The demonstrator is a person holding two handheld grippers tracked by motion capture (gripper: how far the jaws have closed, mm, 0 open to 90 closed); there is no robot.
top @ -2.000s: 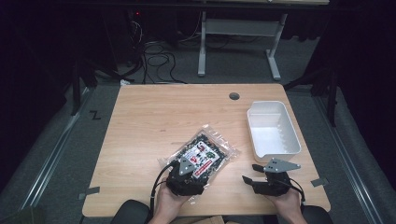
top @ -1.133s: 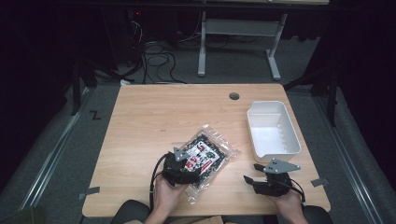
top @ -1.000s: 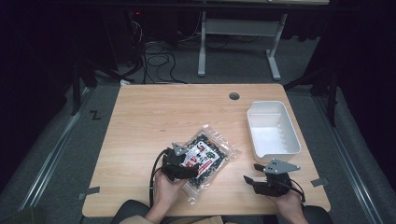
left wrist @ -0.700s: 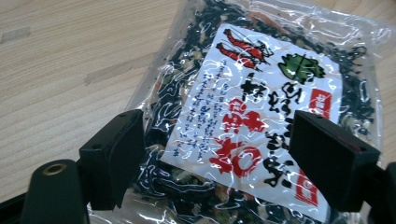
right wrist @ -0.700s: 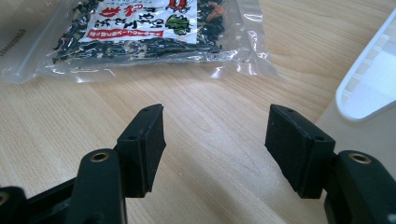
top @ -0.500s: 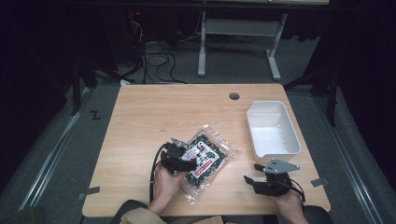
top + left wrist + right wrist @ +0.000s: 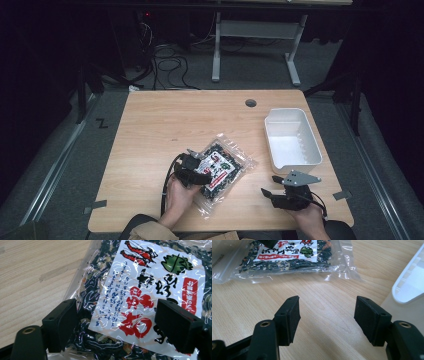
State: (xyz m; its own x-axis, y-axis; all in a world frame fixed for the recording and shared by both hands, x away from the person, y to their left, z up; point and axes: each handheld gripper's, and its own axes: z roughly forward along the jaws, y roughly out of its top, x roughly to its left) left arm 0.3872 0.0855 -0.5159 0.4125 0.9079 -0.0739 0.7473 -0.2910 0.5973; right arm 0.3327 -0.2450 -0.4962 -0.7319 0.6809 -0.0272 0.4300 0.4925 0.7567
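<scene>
On the pale wooden surface (image 7: 150,125), the left tool (image 7: 117,322), its jaws just widened and unclenched, is straddling the clear crinkly packet of dark dried food (image 7: 140,290) and should be closing squarely across its body, while the right tool (image 7: 327,310) is waiting released.

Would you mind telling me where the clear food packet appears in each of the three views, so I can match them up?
High view: packet lies at the table's front centre, left of the white tray.
Left gripper view: packet spreads over the right and centre, beyond the tongs.
Right gripper view: packet lies along the top left edge.
Shared landmark: its white label with red print, in all three views.
</scene>
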